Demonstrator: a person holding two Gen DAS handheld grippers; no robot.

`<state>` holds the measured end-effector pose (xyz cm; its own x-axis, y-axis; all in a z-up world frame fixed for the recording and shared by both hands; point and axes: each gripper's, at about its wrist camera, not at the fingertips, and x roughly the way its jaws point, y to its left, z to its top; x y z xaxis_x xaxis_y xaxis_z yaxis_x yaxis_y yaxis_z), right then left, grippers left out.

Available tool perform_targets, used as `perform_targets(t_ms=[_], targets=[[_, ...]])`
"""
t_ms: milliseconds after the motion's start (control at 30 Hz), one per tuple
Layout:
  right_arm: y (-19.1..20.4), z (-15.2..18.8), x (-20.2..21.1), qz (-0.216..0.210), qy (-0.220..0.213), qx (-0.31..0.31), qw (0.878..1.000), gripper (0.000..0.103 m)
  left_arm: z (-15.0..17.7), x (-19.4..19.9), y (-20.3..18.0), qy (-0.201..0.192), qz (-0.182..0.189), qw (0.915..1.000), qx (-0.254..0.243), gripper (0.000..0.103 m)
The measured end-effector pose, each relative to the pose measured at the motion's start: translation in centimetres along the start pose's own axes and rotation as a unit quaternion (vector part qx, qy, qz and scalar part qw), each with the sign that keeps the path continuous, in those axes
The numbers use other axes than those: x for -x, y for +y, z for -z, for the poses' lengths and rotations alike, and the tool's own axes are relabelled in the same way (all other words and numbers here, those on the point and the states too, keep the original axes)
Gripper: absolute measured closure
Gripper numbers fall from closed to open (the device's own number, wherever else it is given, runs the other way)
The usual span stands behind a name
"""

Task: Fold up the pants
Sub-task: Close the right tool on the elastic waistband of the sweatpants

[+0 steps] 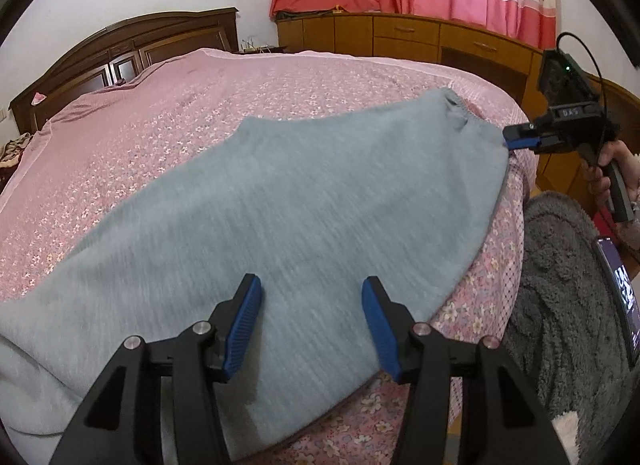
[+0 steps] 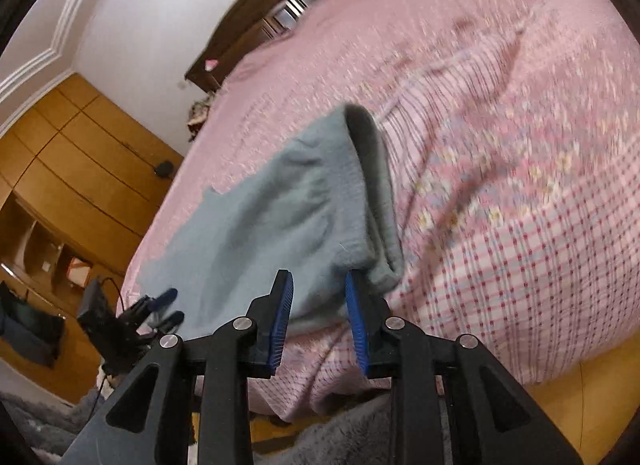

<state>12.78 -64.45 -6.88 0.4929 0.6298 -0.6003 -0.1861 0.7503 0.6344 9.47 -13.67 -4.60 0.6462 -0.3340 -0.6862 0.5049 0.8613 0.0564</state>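
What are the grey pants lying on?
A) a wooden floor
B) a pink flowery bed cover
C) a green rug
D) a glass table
B: the grey pants are spread flat over the pink flowery bed cover, which shows all around them in both views.

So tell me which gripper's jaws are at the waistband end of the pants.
The right gripper, at the elastic waistband corner of the grey pants. The left gripper hovers over the flat leg fabric, jaws wide apart.

Pants [image 1: 300, 201] legs cut off lower left; bedspread [image 2: 500, 125] motion-blurred.
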Motion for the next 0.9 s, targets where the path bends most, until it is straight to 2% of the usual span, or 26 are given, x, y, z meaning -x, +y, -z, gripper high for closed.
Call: perform_targets(t_ms=[100,333,400,533,667,767,900], targets=[[-0.5,0.1,0.6,-0.01,-0.007,-0.008,1.0,0.074,0.2,0.0,-0.1,-0.002,-0.002,1.0,-0.001,0.047],[-3.7,-1.0,0.6,-0.068,-0.038,-0.084,0.993,0.075,0.3,0.0,-0.1,-0.001,-0.002,1.0,-0.004,0.046],[-4.5,-0.8,0.8,-0.071,-0.045,-0.103,0.991,0.084,0.4,0.1,-0.1,0.0,-0.002,1.0,-0.005,0.046],[-4.2,-0.6,1.6,-0.044,-0.043,-0.089,0.994,0.091,0.3,0.1,-0.2,0.001,-0.003,0.9999,-0.01,0.046],[-2.3,-0.3,3.1,0.006,-0.039,-0.036,0.999,0.091,0.3,0.0,-0.2,0.001,-0.002,0.9999,-0.013,0.046],[-1.3,-0.2,2.9,0.045,-0.02,-0.009,0.999,0.091,0.3,0.0,-0.2,0.0,-0.004,0.9999,-0.016,0.046],[-0.3,-0.2,1.8,0.075,-0.011,0.024,0.997,0.09,0.3,0.0,-0.2,-0.001,-0.004,0.9999,-0.015,0.046]])
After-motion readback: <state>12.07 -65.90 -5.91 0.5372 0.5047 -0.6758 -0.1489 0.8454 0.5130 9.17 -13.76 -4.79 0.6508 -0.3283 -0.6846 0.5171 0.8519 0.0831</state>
